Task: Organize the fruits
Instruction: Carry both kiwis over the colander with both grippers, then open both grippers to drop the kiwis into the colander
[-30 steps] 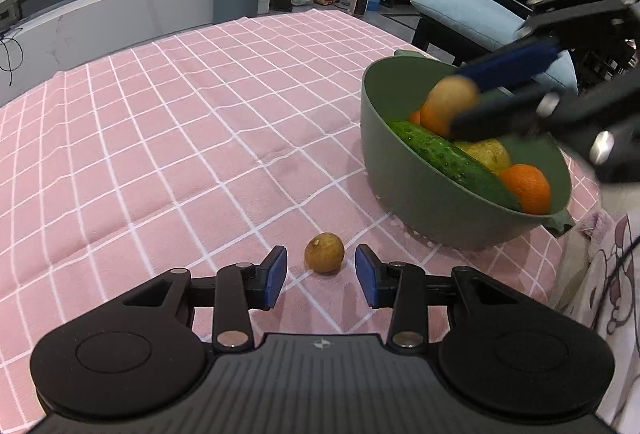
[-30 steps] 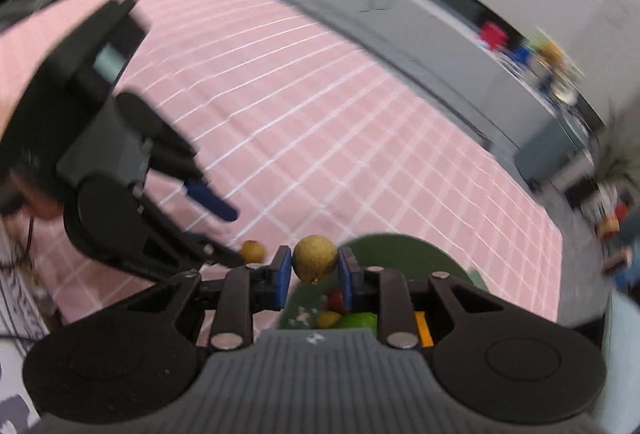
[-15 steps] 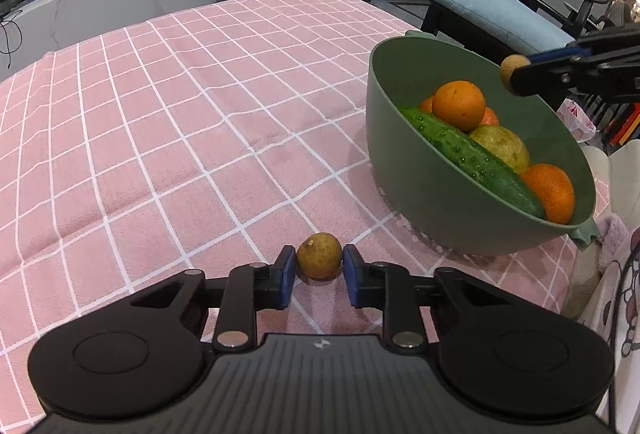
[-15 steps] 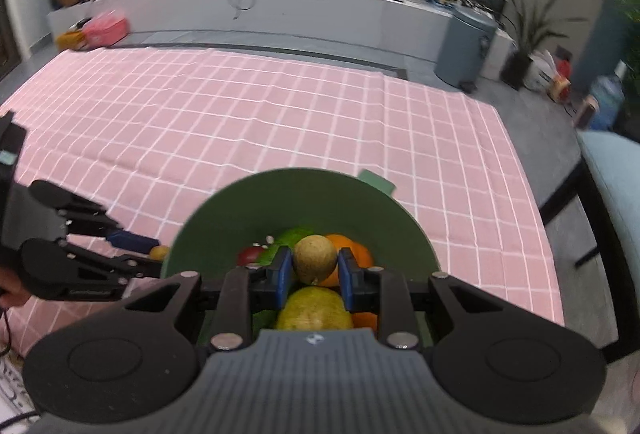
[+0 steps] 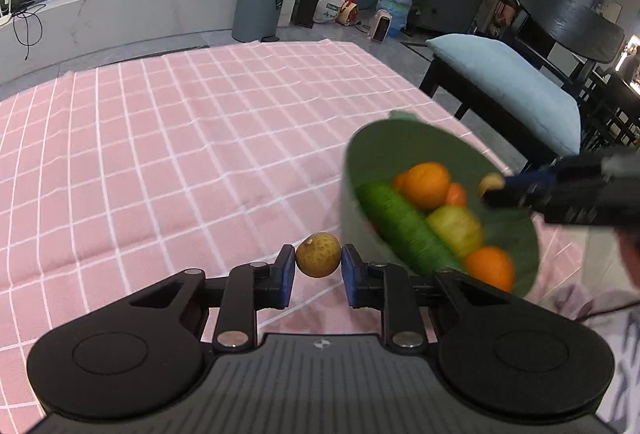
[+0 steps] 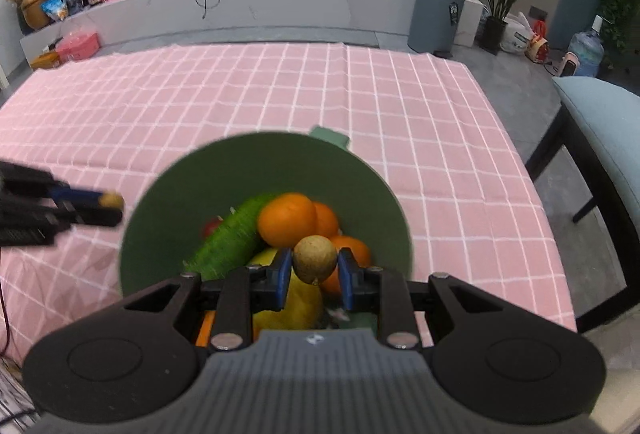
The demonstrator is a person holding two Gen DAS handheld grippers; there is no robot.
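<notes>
- A small round brownish fruit (image 5: 318, 255) is clamped between the blue pads of the left gripper (image 5: 317, 271); it is lifted off the pink checked tablecloth (image 5: 180, 138) and is seen just beside the outer wall of the green bowl (image 5: 400, 138).
- This fruit is nearly spherical, so no long axis can be told; a small dark mark is seen at its upper left.
- The left gripper is held roughly level, its fingers pointed across the cloth toward the far edge, the bowl being to its right.
- A second small brownish fruit (image 6: 315, 260) is pinched between the pads of the right gripper (image 6: 314, 272), above the bowl's inside (image 6: 240, 170); a small nub is pointed downward at its lower end.
- The right gripper is tilted down over the near rim of the bowl, its fingers directed toward the far edge of the cloth.
- A cucumber (image 6: 228, 240) is laid in the bowl with its long axis slanted from near left to far right, against oranges (image 6: 287, 220) and a yellow-green fruit (image 6: 290, 304).
- The bowl is set near the right edge of the cloth, close to the near corner.
- In the right wrist view the left gripper (image 6: 106, 204) is seen at the bowl's left, apart from its rim.
</notes>
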